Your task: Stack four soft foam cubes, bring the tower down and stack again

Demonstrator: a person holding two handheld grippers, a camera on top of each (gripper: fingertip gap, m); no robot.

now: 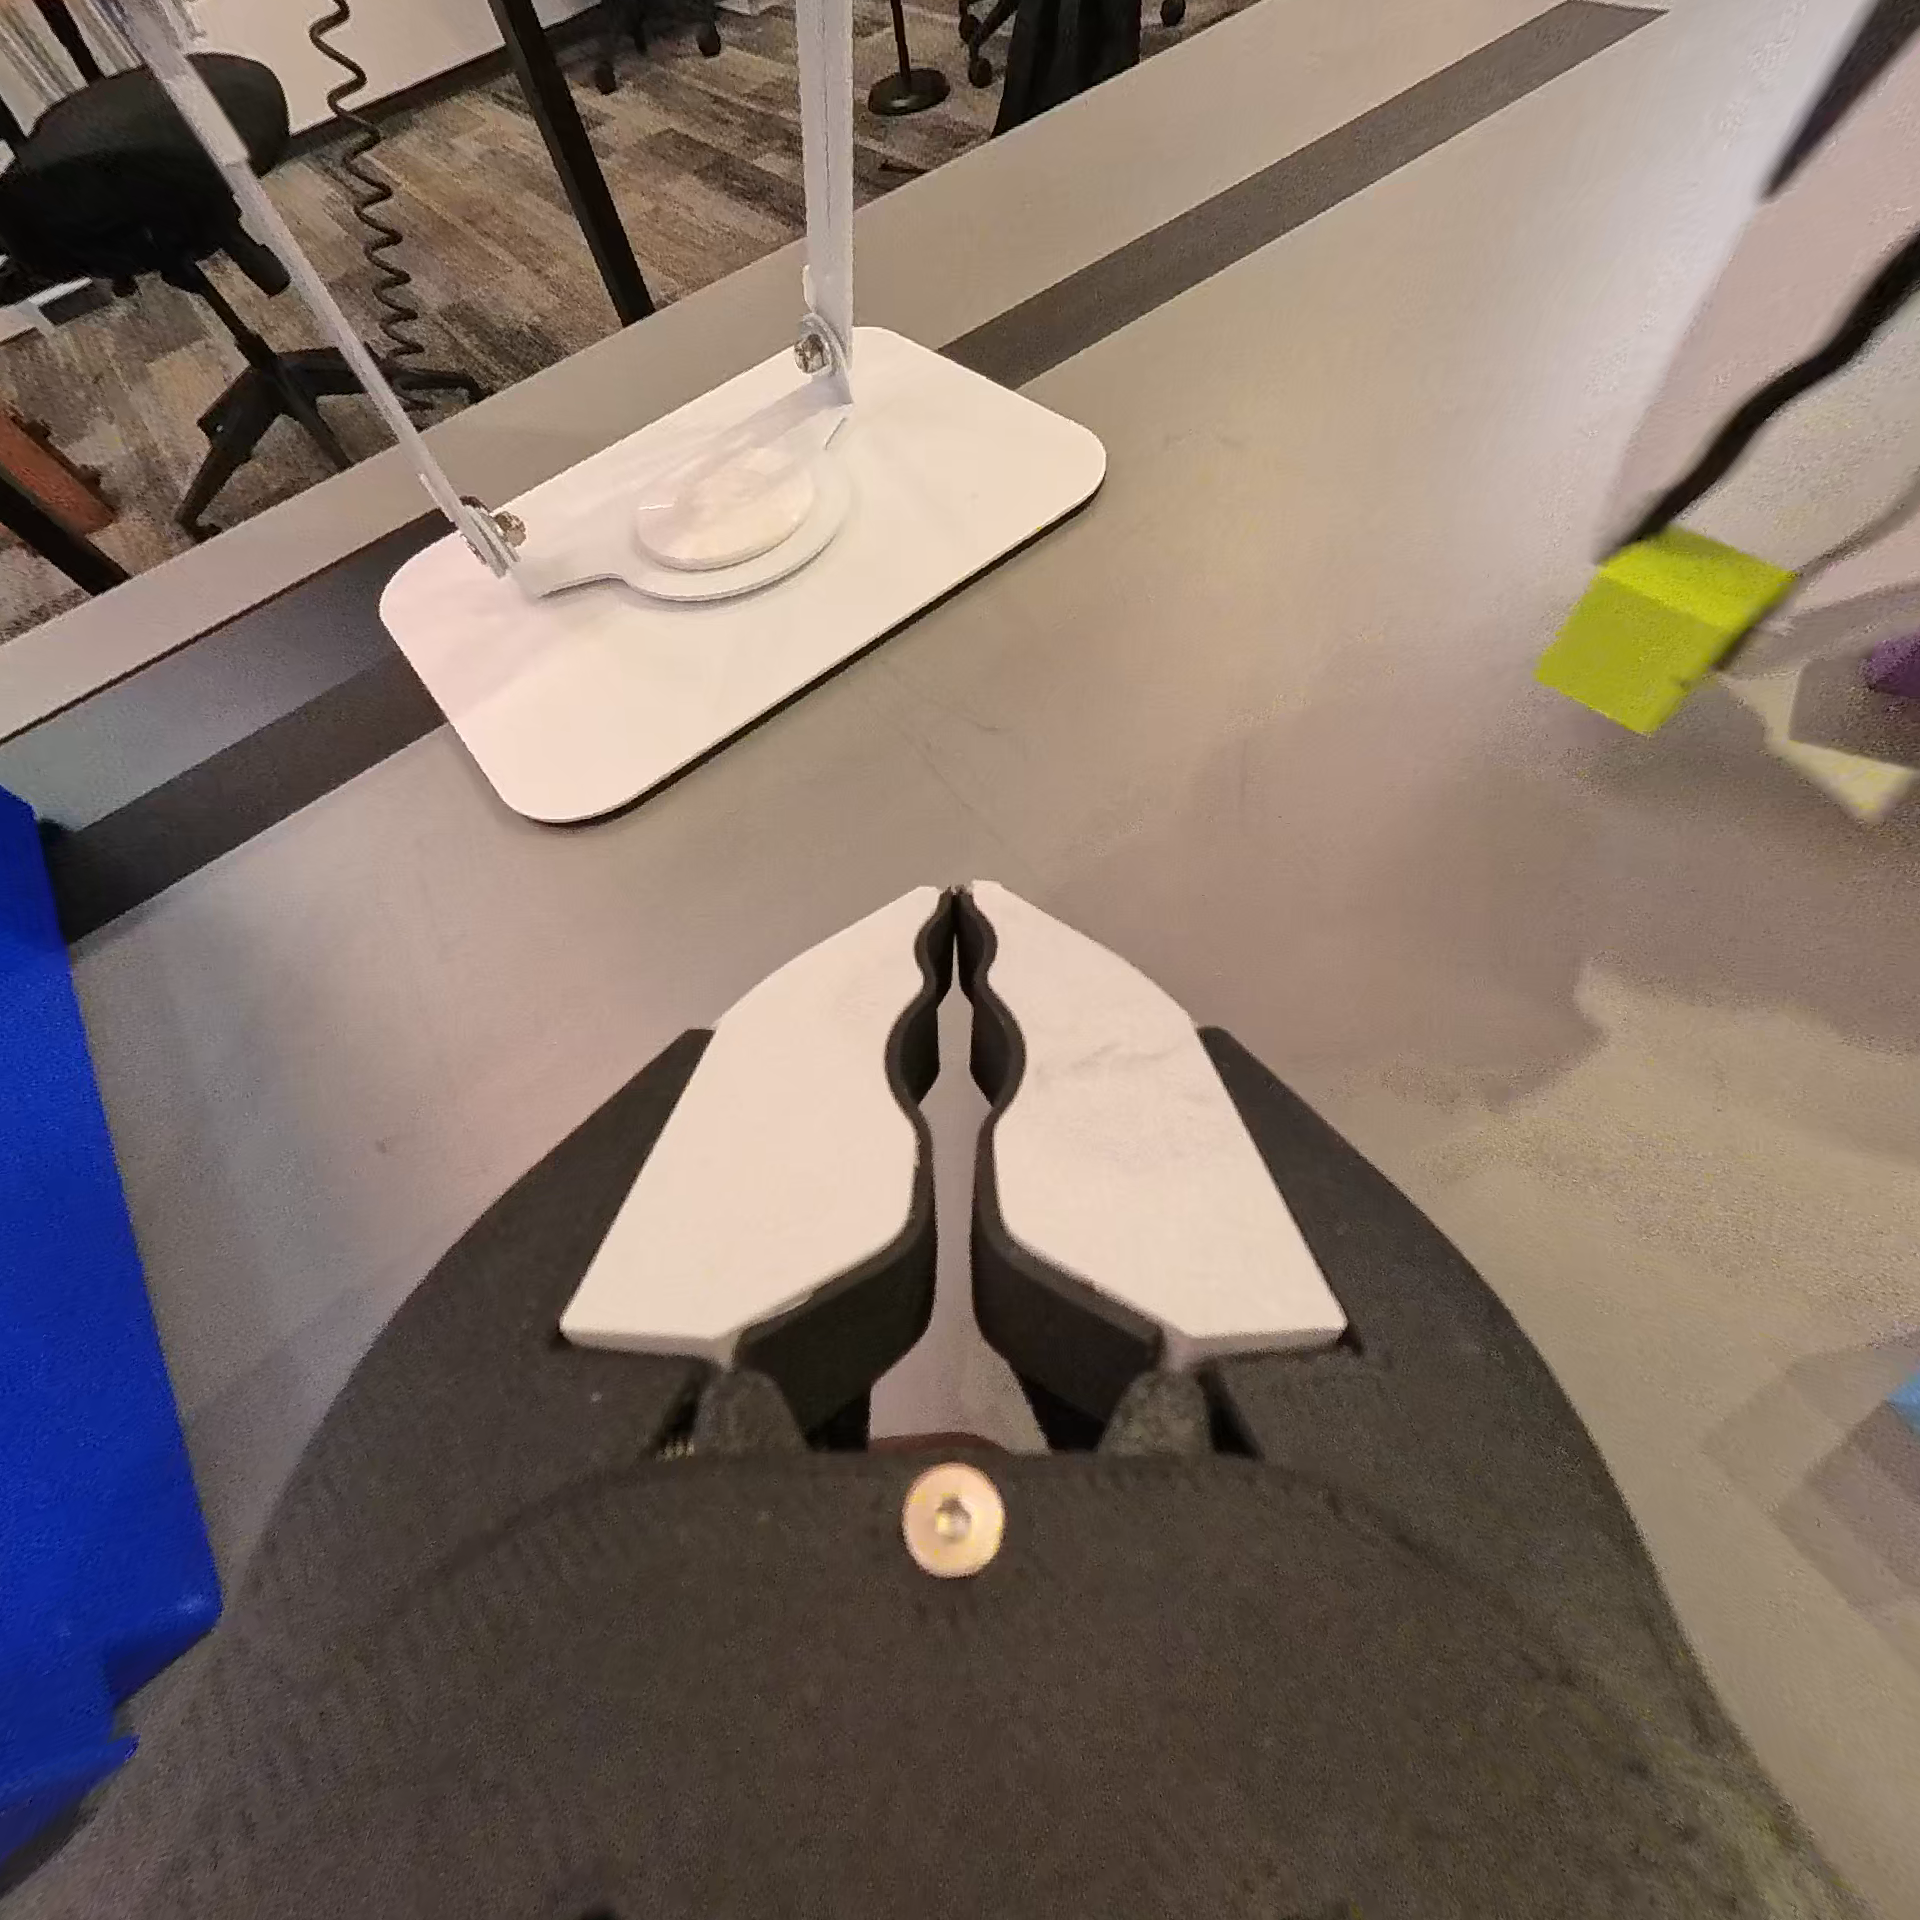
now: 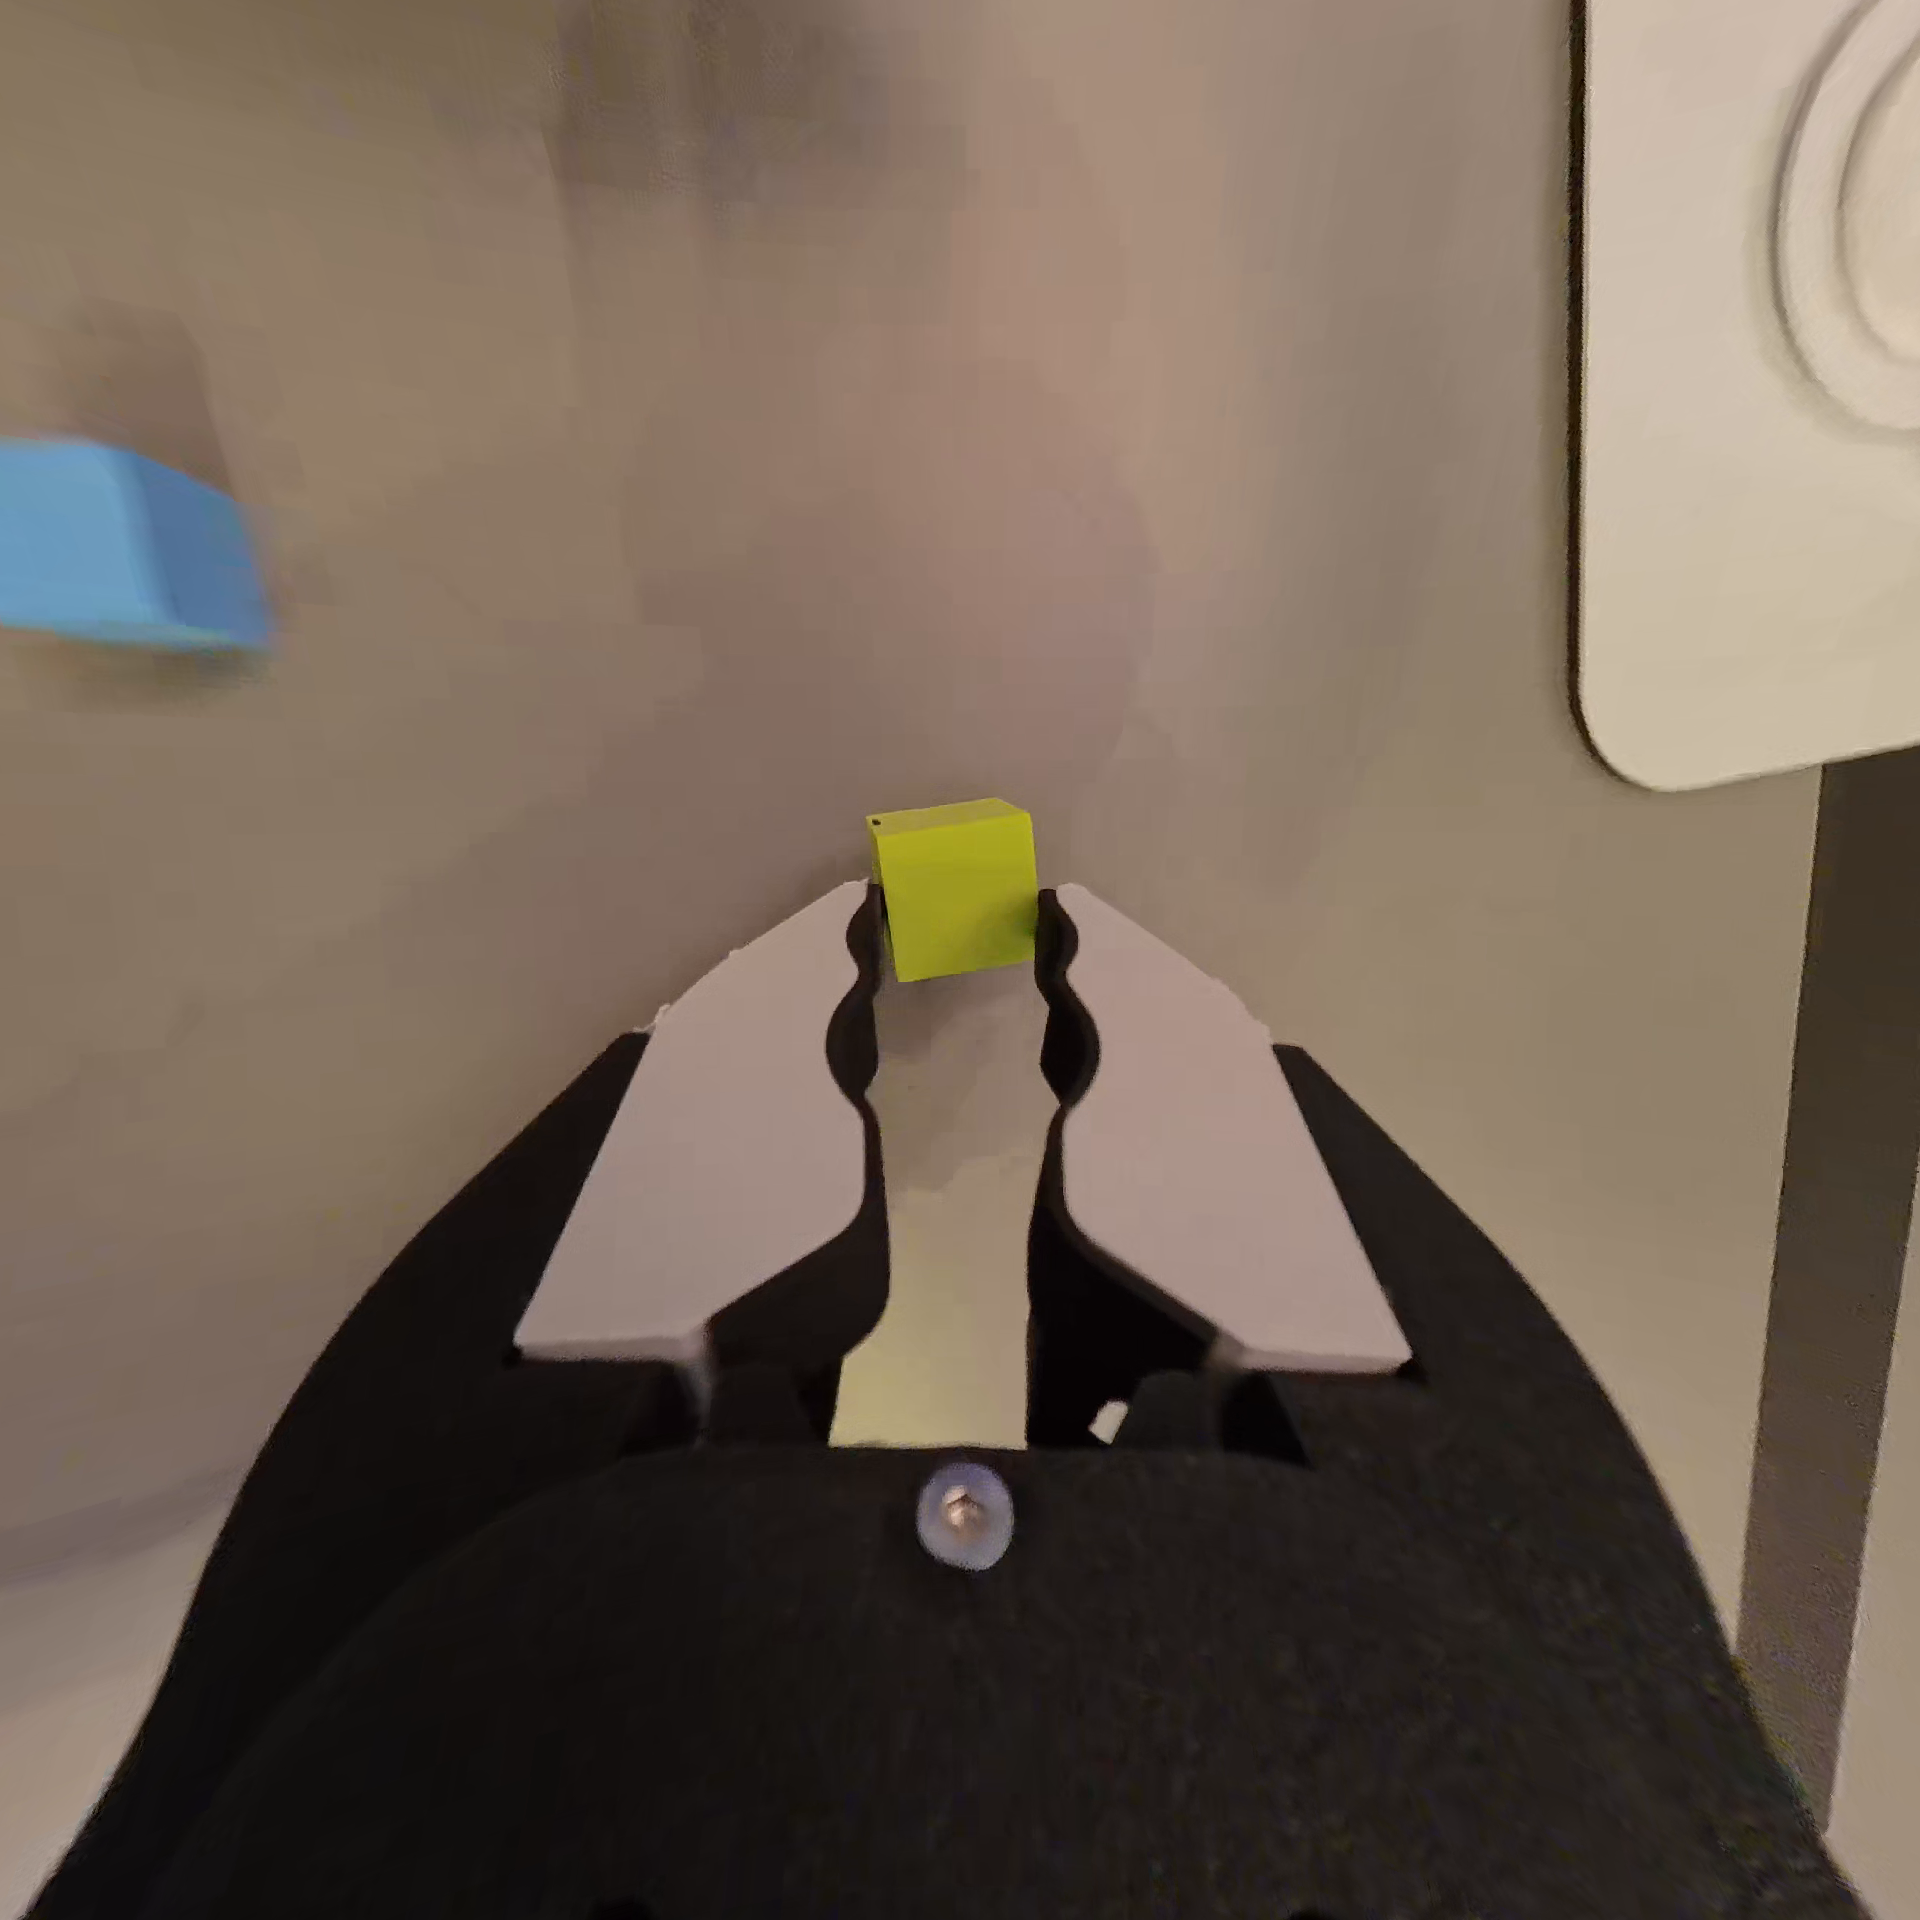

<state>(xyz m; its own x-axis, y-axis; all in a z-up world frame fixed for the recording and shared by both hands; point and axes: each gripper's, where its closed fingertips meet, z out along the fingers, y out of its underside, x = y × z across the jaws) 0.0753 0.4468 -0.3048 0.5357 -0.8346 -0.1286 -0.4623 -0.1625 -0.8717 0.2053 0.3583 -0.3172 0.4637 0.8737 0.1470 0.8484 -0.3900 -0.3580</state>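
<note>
My right gripper is shut on a lime-green foam cube, pinched between both fingertips above the grey table. The same cube shows in the left wrist view at the right, held at the tips of the right gripper in the air. My left gripper is shut, its tips touching with nothing between them, over the table. A light blue cube lies at the left in the right wrist view, blurred. A purple cube peeks in at the right edge of the left wrist view.
A white lamp base stands on the table ahead of the left gripper; it also shows in the right wrist view at the upper right. A dark blue box sits at the left edge. Office chairs stand beyond the table edge. The left gripper's tips are roughly 15 centimeters from the right gripper's.
</note>
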